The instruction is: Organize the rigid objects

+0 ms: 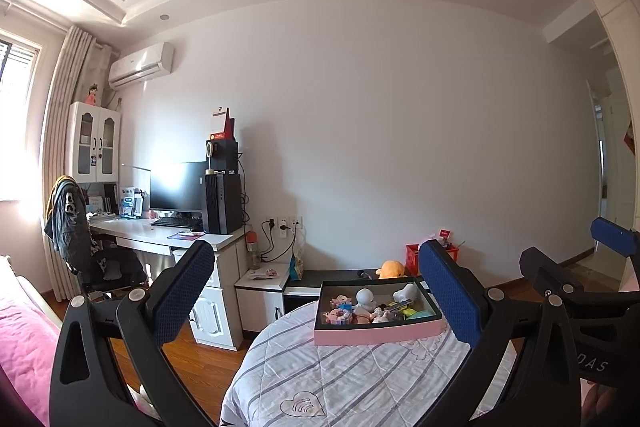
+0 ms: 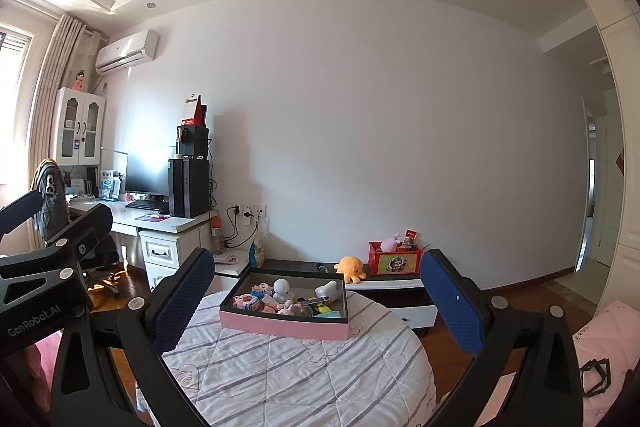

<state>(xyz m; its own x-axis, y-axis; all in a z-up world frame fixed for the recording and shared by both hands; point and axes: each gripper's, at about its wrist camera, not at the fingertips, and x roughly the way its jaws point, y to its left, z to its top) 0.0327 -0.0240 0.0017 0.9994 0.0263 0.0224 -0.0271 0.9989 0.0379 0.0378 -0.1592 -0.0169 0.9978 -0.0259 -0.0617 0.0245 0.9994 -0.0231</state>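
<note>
Desk, monitor, orange plush, red box

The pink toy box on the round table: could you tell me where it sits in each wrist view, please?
Left wrist view: pink toy box lies lower centre-right, close to the right finger.
Right wrist view: the box lies lower centre, midway between the fingers.
Shared landmark: the orange plush octopus behind it.

Hand-held gripper: black frame, blue textured pads, silver screws, "GenRobot.AI" lettering.
</note>
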